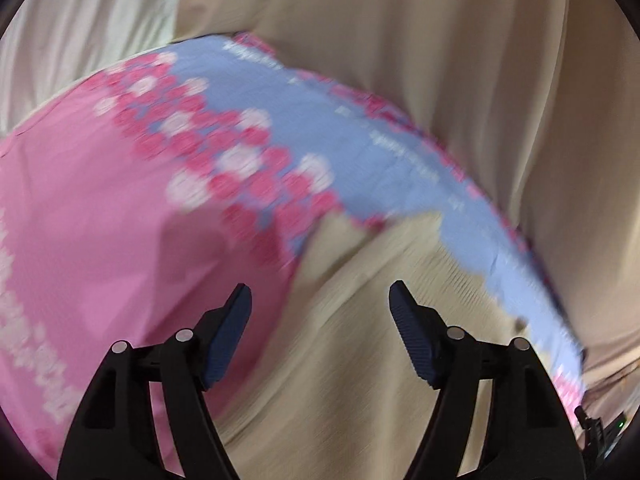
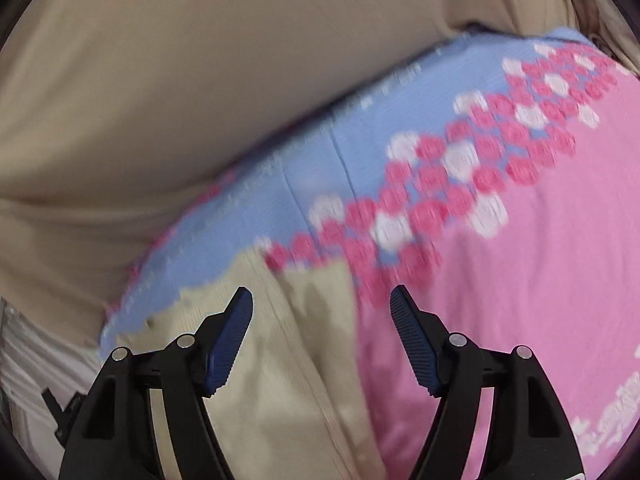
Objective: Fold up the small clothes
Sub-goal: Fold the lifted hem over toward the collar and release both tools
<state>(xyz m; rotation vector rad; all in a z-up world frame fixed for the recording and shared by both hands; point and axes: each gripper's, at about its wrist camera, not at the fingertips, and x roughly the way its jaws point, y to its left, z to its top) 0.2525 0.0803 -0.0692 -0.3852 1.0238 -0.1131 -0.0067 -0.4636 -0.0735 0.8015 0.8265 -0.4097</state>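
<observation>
A small pink garment (image 1: 92,200) with a light blue band and a pattern of pink and white flowers lies spread on a beige sheet (image 1: 400,60). In the left wrist view my left gripper (image 1: 320,300) stands open above the garment's lower edge, where pink cloth meets beige sheet, with nothing between its blue pads (image 1: 228,340). The right wrist view shows the same garment (image 2: 520,260) from the other side. My right gripper (image 2: 321,300) is open too, over the edge between sheet and pink cloth, and holds nothing. Both pictures are blurred.
The beige sheet (image 2: 160,100) is creased and covers the whole surface around the garment. A paler cloth (image 1: 80,20) lies at the far left of the left wrist view. A dark object (image 1: 596,428) shows at that view's lower right rim.
</observation>
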